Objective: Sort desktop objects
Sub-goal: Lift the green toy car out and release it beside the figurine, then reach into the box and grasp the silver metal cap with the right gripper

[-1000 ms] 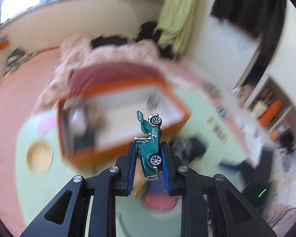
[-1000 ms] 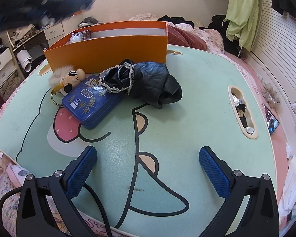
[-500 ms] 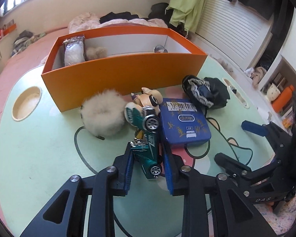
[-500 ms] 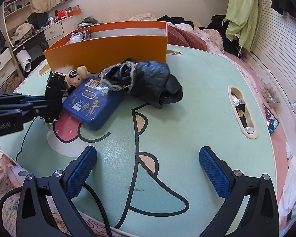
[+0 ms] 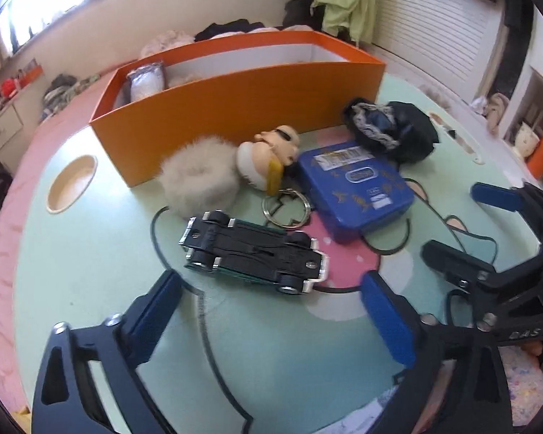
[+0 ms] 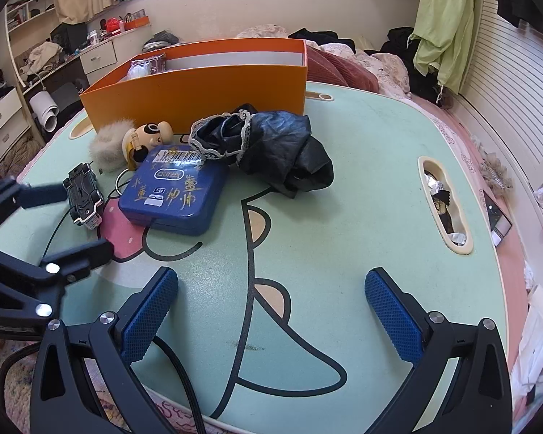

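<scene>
toy car (image 5: 253, 253), belly-up on the surface, loose ahead of the left hand-held gripper (image 5: 271, 311)
green die-cast car lying on its roof, black chassis and wheels upward, on the mint cartoon-print surface (image 5: 90, 253), just beside the key ring (image 5: 286, 206) of the doll-head charm (image 5: 268, 155) and near the fur pompom (image 5: 199, 177) and blue tin (image 5: 354, 188); orange box (image 5: 235, 101) well behind. left jaws opening wide, nothing between the pads. right hand-held gripper (image 6: 271, 318) spread and empty over bare surface. risks: a re-grasp across the rounded upturned wheels may slip or roll the car; a low approach may snag the key ring or push the car into the tin; black lace cloth (image 6: 268, 144) may drag if swept
</scene>
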`<act>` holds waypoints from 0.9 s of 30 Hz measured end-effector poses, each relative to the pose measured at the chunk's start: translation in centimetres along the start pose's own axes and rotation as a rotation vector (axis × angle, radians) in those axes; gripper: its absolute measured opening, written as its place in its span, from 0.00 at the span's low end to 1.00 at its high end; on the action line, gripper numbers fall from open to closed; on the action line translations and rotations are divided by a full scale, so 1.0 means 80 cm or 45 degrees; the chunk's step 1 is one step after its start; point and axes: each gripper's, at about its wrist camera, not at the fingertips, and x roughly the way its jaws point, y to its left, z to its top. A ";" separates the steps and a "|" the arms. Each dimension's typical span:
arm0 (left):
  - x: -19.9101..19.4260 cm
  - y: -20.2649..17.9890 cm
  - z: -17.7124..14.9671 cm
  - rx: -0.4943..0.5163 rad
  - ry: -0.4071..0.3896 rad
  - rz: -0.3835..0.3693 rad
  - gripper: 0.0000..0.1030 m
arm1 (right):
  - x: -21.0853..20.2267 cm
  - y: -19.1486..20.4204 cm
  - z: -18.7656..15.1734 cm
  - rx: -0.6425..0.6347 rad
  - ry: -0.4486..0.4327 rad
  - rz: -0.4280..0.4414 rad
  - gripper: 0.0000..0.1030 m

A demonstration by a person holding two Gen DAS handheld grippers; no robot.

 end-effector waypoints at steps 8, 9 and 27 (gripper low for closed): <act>0.000 0.003 -0.001 -0.006 -0.011 -0.002 1.00 | -0.001 0.001 -0.001 -0.001 -0.002 -0.001 1.00; 0.000 0.003 -0.001 -0.006 -0.010 -0.003 1.00 | -0.001 0.001 -0.001 -0.001 -0.002 -0.001 1.00; -0.001 -0.001 -0.003 -0.006 -0.017 -0.005 1.00 | -0.096 -0.017 0.082 -0.081 -0.198 0.015 0.76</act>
